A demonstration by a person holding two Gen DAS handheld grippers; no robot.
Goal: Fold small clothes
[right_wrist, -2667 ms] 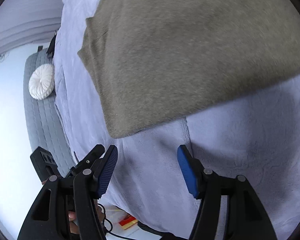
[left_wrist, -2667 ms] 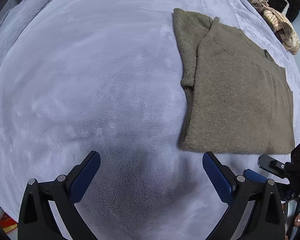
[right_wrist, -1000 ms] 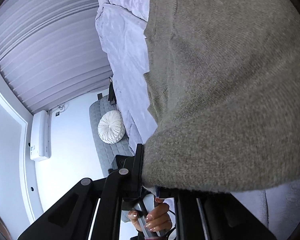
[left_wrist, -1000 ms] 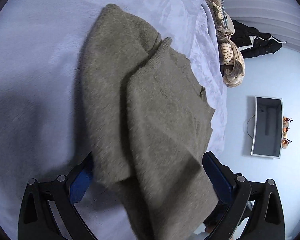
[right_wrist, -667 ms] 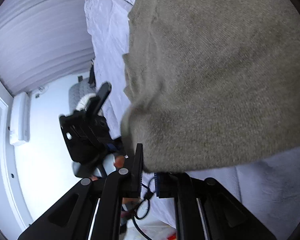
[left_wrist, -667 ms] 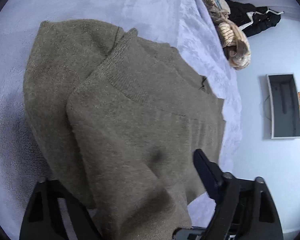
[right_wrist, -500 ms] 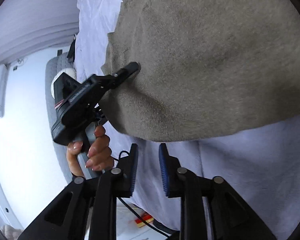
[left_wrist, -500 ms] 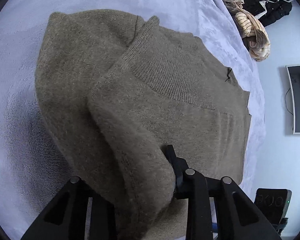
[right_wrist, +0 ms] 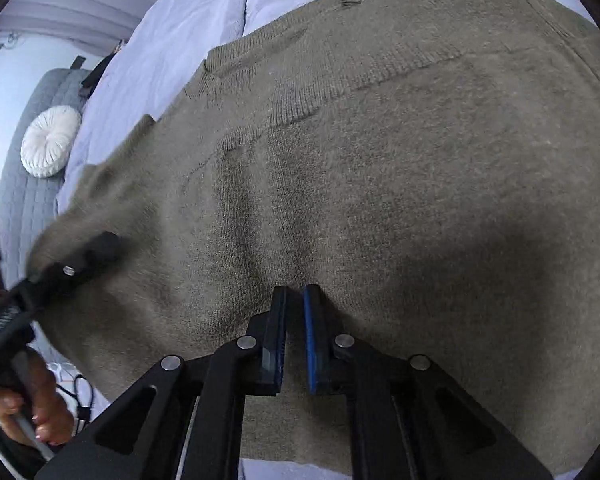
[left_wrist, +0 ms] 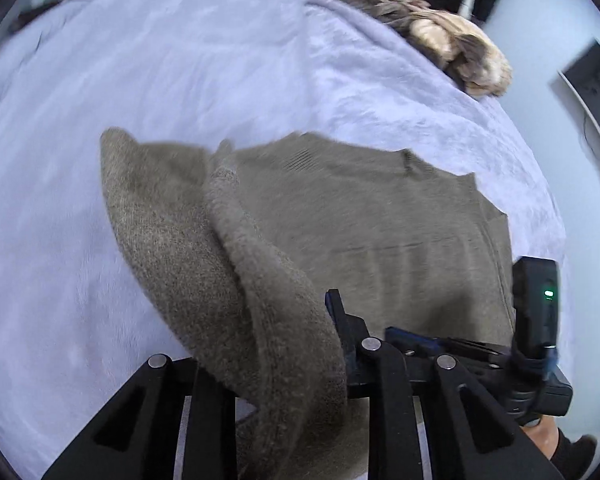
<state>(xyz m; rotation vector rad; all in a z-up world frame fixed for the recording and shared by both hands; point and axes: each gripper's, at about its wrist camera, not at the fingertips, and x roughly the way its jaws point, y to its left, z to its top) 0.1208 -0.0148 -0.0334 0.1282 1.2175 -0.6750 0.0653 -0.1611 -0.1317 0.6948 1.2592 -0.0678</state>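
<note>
Left wrist view: the bed (left_wrist: 180,80) carries the olive sweater (left_wrist: 380,220), ribbed collar pointing far, long axis near-to-far. Left tongs (left_wrist: 300,340) have just clamped a thick bunch of its left edge, probably to fold it over. Right tongs (right_wrist: 294,300) just snapped nearly closed at the hem; can't tell if they've pinched knit.

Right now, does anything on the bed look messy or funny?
Yes. The olive sweater isn't flat: its near left corner is bunched into a thick roll, pinched in the left tongs and lifted off the lilac blanket. At the bed's far edge, a heap of tan clothes lies unfolded.
</note>
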